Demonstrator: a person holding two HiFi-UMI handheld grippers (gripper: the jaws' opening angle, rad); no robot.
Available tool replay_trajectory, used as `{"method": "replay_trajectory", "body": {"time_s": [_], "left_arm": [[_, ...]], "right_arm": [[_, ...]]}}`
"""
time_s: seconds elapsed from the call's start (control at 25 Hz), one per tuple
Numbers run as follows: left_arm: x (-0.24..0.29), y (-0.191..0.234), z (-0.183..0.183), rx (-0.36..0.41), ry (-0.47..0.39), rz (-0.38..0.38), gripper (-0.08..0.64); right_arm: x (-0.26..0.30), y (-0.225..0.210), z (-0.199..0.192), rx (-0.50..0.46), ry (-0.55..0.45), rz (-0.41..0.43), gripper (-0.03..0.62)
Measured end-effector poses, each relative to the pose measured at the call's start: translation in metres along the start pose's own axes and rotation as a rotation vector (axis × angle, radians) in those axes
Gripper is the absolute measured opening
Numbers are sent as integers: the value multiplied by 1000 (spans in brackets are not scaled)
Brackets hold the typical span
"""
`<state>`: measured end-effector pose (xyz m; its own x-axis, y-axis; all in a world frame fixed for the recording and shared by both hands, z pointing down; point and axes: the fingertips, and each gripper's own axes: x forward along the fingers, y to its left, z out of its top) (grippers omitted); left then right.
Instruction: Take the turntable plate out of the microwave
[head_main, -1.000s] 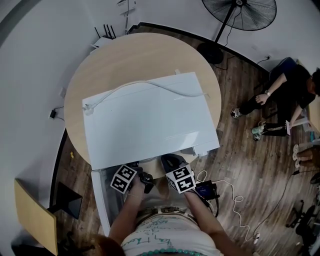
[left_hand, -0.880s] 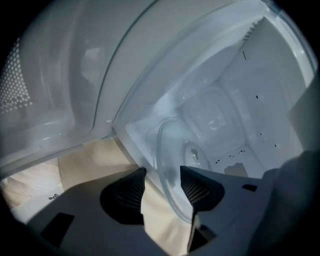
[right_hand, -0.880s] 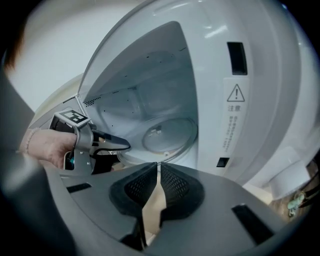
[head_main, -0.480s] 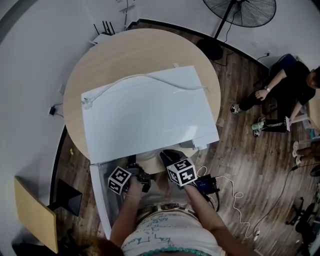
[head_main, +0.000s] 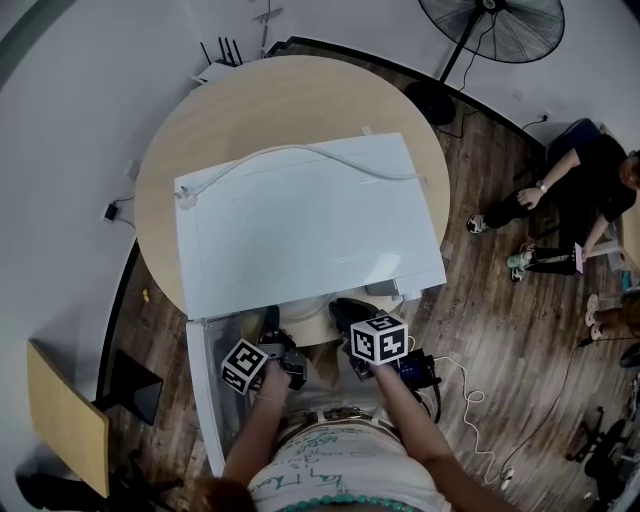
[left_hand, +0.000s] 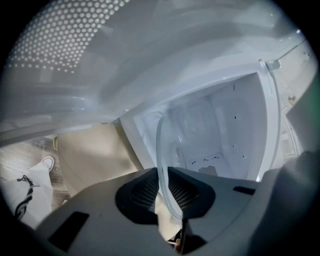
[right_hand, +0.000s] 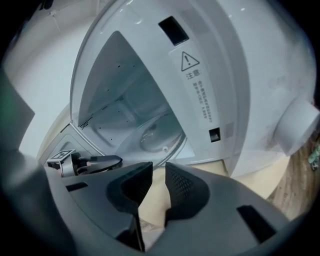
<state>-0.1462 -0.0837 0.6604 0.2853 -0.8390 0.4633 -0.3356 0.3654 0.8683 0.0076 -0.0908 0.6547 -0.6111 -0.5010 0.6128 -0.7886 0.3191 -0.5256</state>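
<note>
Extraction stands at the grip stage. The microwave (head_main: 300, 230) sits on the table (head_main: 200, 130) with its door (head_main: 203, 390) swung open at the near left. The plate (left_hand: 161, 135) is not yet out: it is inside the cavity, its near rim at the mouth. The left gripper (left_hand: 161, 168) has just been closing and now pinches that rim between its pads. The right gripper (right_hand: 159, 164) has just been opening; its jaws stand slightly apart with nothing between them, beside the mouth's right part. Remaining, by judgement: draw the plate toward the near side, clear of the mouth. The cavity frame borders this path on both sides and the door bounds it on the left. Open room lies near, over the table edge, toward the person.
</note>
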Motion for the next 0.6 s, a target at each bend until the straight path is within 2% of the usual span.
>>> {"method": "replay_trajectory", "body": {"time_s": [0.28, 0.6], "left_arm": [[-15, 3, -9, 12, 17, -18, 63], [-34, 9, -23, 6, 37, -37, 63]], "right_arm": [[0, -5, 2, 182, -24, 65, 137], [4, -8, 0, 267, -26, 95, 160]]}}
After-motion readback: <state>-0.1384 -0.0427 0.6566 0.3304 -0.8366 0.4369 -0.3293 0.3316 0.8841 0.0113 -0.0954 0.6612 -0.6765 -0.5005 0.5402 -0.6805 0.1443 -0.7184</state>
